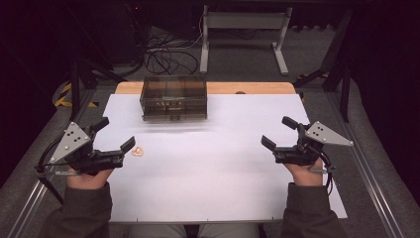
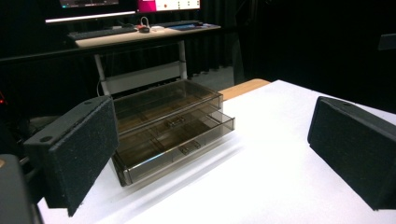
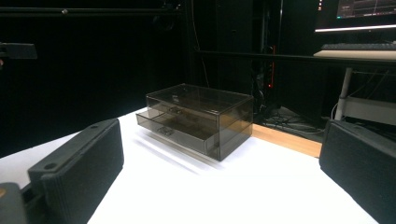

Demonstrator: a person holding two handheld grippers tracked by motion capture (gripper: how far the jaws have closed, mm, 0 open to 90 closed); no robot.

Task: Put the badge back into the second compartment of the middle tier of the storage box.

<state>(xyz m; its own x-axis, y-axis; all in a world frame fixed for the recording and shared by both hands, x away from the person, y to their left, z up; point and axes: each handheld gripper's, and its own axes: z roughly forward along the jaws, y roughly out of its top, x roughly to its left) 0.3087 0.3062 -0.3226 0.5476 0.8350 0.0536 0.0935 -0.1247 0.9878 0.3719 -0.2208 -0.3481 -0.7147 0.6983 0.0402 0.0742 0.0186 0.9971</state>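
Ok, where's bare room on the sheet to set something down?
The wide middle of the white sheet, between the left gripper and right gripper, below the drawer box. Tighter by the small peach thing.

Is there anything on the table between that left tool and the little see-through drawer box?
Nothing visible. The left tool is open and empty, with bare white table up to the drawer box. A small pale object lies beside its lower jaw, off that path.

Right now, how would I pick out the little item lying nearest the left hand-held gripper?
Start at the white table sheet, with the smoky clear drawer box at its far side. Near the left edge, just past the left hand-held gripper, lies a small pale orange object, the only loose, coloured thing there; what it is stays unclear.
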